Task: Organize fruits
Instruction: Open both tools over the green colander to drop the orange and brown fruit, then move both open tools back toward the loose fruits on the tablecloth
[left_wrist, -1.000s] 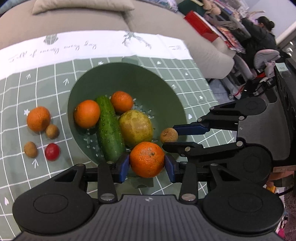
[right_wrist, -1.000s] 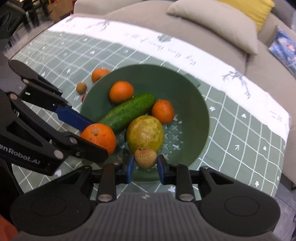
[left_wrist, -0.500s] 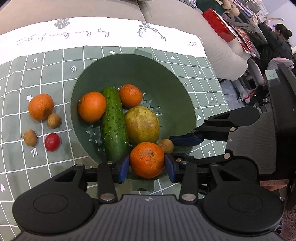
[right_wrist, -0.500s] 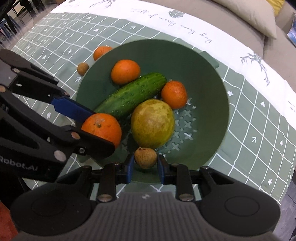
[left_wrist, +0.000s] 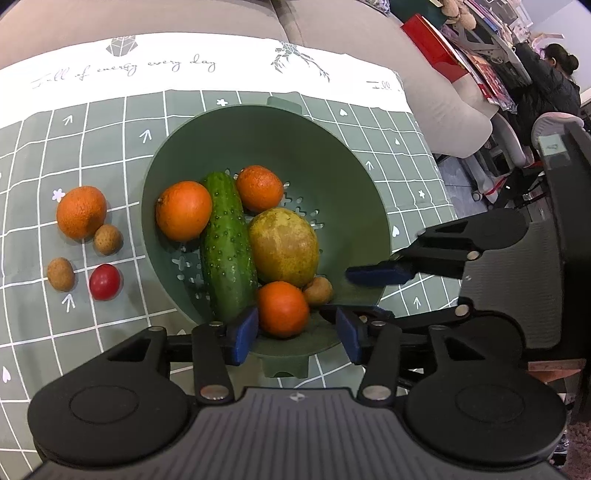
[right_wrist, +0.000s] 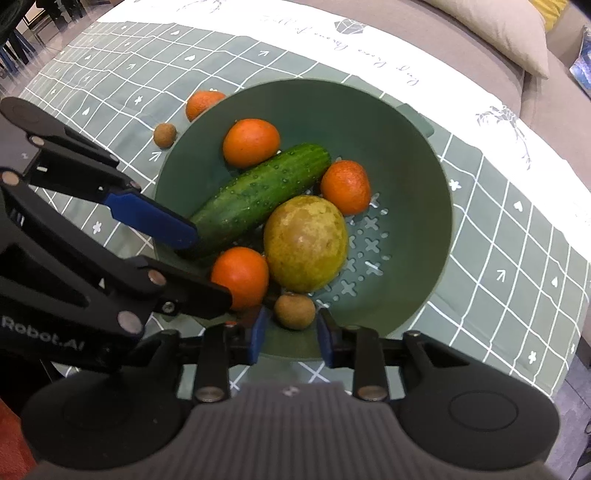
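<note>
A green colander bowl (left_wrist: 332, 166) (right_wrist: 406, 166) on the checked cloth holds a cucumber (left_wrist: 227, 243), a yellow-green pear (left_wrist: 282, 245) and two oranges (left_wrist: 183, 210) (left_wrist: 259, 188). A third orange (left_wrist: 282, 308) (right_wrist: 240, 277) lies at the bowl's near wall between the jaws of my left gripper (left_wrist: 295, 332) (right_wrist: 208, 267). Those jaws are opening and the right pad stands clear of it. Beside it rests a brown longan (right_wrist: 294, 311) (left_wrist: 317, 291). My right gripper (right_wrist: 291, 332) (left_wrist: 364, 295) is opening around it, with a gap on both sides.
Left of the bowl on the cloth lie an orange (left_wrist: 81, 212), two longans (left_wrist: 108, 239) (left_wrist: 60, 273) and a cherry tomato (left_wrist: 105, 281). A beige sofa (left_wrist: 147, 18) runs behind the table. A person (left_wrist: 554, 70) sits far right beyond the table's edge.
Both grippers have let go. The orange has left the left pads and the longan the right pads, and both now lie in the bowl beside the pear.
</note>
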